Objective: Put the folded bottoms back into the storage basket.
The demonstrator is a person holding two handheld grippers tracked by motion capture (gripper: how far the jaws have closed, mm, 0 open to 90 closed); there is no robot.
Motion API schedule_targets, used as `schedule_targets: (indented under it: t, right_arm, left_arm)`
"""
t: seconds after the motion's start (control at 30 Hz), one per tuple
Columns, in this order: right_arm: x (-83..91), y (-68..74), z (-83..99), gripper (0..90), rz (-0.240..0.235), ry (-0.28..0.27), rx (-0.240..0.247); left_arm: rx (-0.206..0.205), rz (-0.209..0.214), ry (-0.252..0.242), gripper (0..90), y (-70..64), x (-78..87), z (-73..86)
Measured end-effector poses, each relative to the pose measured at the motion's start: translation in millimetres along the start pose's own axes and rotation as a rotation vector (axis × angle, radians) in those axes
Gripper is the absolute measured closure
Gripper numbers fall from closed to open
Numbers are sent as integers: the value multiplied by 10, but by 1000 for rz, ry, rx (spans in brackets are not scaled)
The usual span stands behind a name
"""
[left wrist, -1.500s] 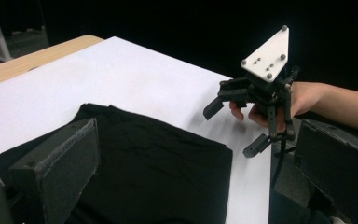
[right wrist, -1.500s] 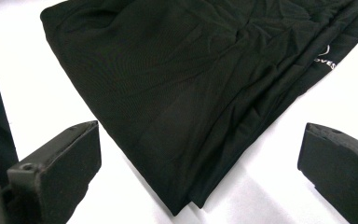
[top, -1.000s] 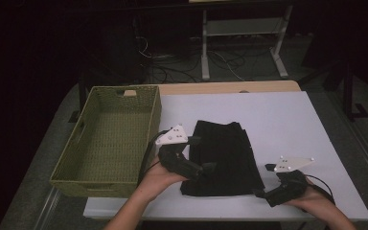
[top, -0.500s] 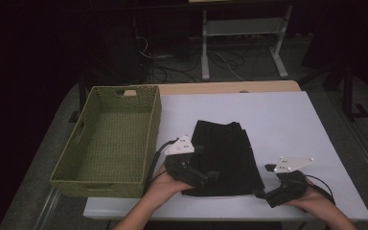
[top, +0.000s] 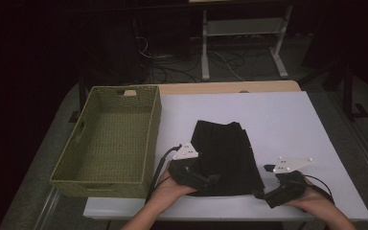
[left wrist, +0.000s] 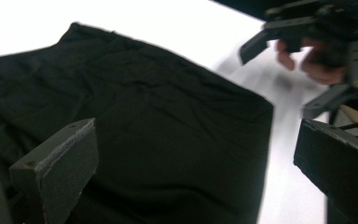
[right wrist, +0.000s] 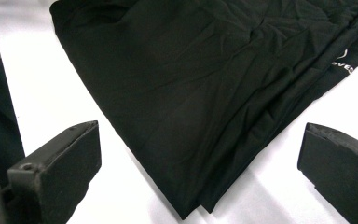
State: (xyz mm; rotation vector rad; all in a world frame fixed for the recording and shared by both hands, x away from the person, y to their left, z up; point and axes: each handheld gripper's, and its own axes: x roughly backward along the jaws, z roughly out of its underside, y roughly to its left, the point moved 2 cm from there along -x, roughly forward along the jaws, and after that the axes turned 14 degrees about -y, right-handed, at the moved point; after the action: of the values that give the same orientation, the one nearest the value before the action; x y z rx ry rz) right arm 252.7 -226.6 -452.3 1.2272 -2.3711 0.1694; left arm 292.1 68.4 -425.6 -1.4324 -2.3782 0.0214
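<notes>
Flat on the white table: folded black garment, just right of the woven basket. Left gripper over its near left corner, jaws spread wide. Right gripper at the near right corner, jaws likewise spread, nothing pinched.

The cloth between the two grippers is black fabric, matt and softly creased, with layered edges near the right gripper. The jaw pads of both grippers look like matt dark foam with rough edges. Left of the left gripper, the basket is coarse woven green wicker, and the table is smooth matt white.
</notes>
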Motion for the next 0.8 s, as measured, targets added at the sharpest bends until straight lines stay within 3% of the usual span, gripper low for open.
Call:
schedule_targets:
  t: [0.13, 0.47, 0.8]
  right_arm:
    - [9, -1, 5, 0, 4, -1, -6]
    - [34, -5, 2, 0, 13, -10, -13]
    - [37, 0, 8, 0, 8, -11, -13]
  left_arm:
    - [17, -44, 14, 5, 85, -61, 22]
    - [21, -84, 34, 8, 272, -219, -1]
    - [28, -130, 25, 69, 483, -344, -62]
